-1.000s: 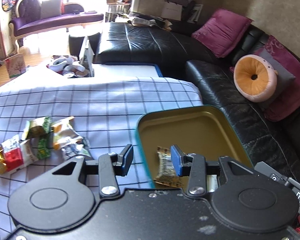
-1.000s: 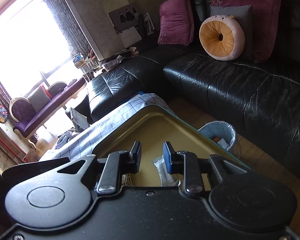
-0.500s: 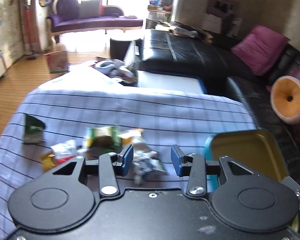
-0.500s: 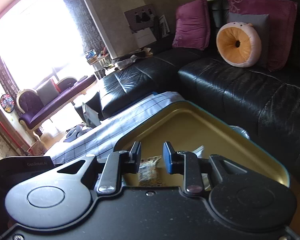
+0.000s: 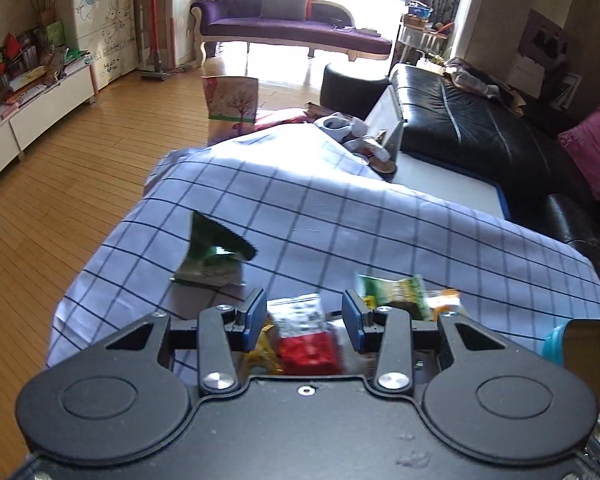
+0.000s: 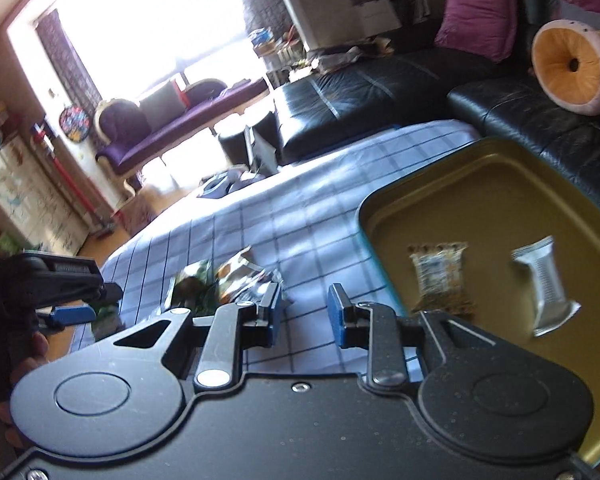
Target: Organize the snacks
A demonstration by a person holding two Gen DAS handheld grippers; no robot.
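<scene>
1. Living room, daylight pouring through a tall window; table (image 5: pixel 340 216) draped in a lilac cloth with a dark grid, wooden floor (image 5: pixel 80 160) to one side, black leather sofa (image 5: pixel 460 128) to the other.
2. Farther back: purple chaise longue (image 5: pixel 292 30) under the window, magenta cushion (image 6: pixel 480 8) and round orange cushion (image 6: pixel 574 66) on the sofa.
3. At the table's sofa-side end, a gold tray (image 6: pixel 500 184) with a teal outer rim, holding two packets: a brown-patterned snack packet (image 6: pixel 440 276) and, well apart from it, a silver packet (image 6: pixel 546 286), both lying flat.
4. On the cloth beside the tray, a loose cluster of wrappers: red-and-white packet (image 5: pixel 306 340), yellow wrapper (image 5: pixel 262 350) touching it, green packet (image 5: pixel 394 290) and orange-tipped packet (image 5: pixel 446 300) just beyond.
5. Standing apart nearer the table's far edge, a dark green packet (image 5: pixel 214 250) with a serrated top, tilted up off the cloth.
6. Left tool (image 5: pixel 305 320) released, blue pads spread wide, poised over the red-and-white packet, which sits framed between the fingers; contact not discernible through motion blur.
7. Right tool (image 6: pixel 305 312) likewise released and holding nothing, aimed at bare cloth between the wrapper cluster and the tray's rim.
8. Seen from the right wrist camera, the left tool at the far left edge over the cluster.
</scene>
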